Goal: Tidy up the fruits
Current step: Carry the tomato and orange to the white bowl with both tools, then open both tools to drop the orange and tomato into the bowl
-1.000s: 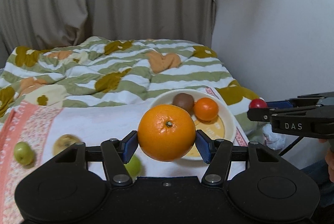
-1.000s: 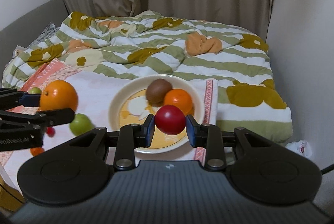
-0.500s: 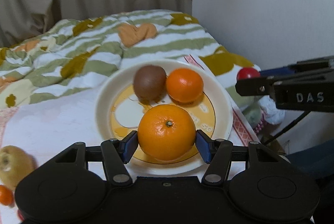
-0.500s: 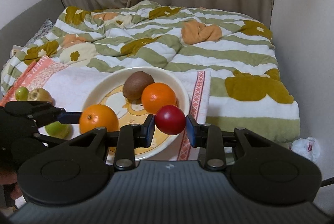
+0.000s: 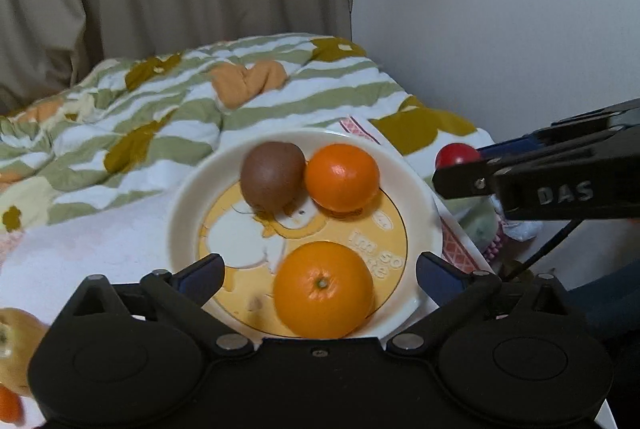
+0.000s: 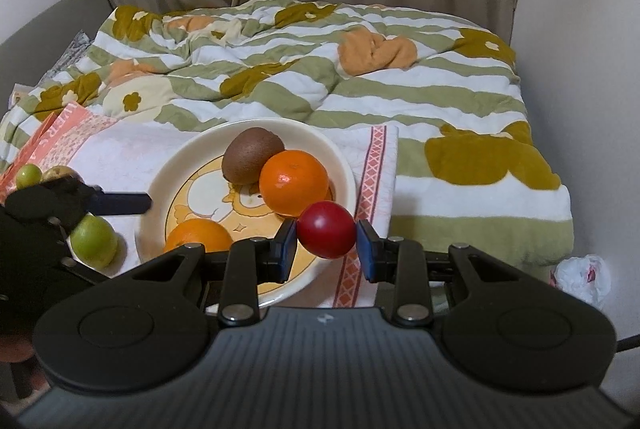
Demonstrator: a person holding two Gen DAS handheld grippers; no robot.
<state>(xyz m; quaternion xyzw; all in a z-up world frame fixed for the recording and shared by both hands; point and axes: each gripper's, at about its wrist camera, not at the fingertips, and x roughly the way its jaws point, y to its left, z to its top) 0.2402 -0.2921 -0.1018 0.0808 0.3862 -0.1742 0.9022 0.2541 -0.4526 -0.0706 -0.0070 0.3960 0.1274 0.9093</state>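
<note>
Fruit first: the small, smooth red round fruit (image 6: 326, 229) sits pinched between the right gripper (image 6: 326, 243) pads, above the cream cartoon-printed plate's (image 5: 180, 205) rim. It looks light, firm and likely slippery; hold across its middle. The left gripper (image 5: 320, 279), jaws just spread wide, has released the large dimpled orange (image 5: 323, 289) onto the plate. A brown kiwi (image 5: 273, 176) and smaller tangerine (image 5: 342, 177) crowd the far side.

From my left tongs' view, the yellowish fruit (image 5: 16, 345) left of the plate (image 5: 184, 205) is cut by the edge and blurred. My right tongs (image 6: 327, 247) hide the plate's near rim and part of the orange (image 6: 198, 235).
</note>
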